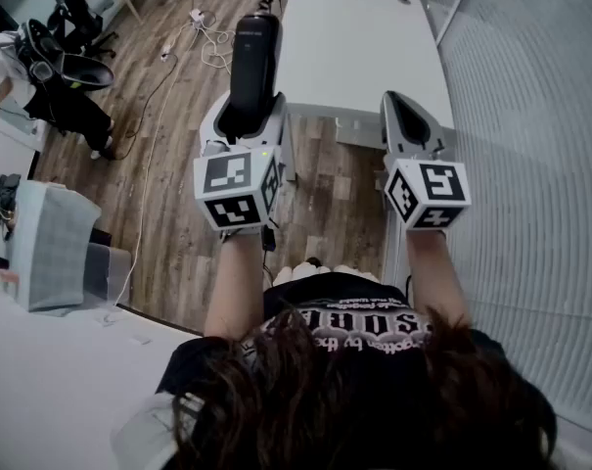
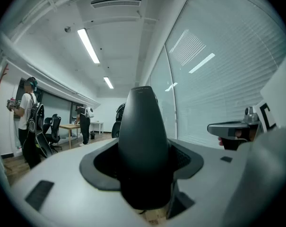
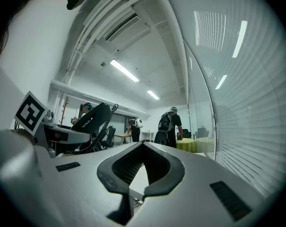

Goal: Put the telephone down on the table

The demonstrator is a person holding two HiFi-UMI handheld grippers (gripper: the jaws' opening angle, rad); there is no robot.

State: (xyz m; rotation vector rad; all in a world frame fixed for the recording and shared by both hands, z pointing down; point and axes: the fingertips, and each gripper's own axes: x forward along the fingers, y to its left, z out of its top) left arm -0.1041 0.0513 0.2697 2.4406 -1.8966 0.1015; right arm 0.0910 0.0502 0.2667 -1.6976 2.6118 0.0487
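Observation:
A black telephone handset (image 1: 252, 67) stands upright between the jaws of my left gripper (image 1: 245, 123), which is shut on its lower part. In the left gripper view the handset (image 2: 143, 136) fills the gap between the pads. A white table (image 1: 364, 47) stands ahead, beyond both grippers and lower down. My right gripper (image 1: 410, 116) is level with the left one, to its right, shut with nothing in it. In the right gripper view its jaws (image 3: 143, 148) meet at the tips, and the handset (image 3: 93, 119) with its coiled cord shows at the left.
A glass wall with blinds (image 1: 530, 164) runs along the right. Cables (image 1: 203, 37) lie on the wooden floor left of the table. A person (image 1: 41, 86) and office chairs are at the far left. A white counter (image 1: 41, 360) with a box lies at the lower left.

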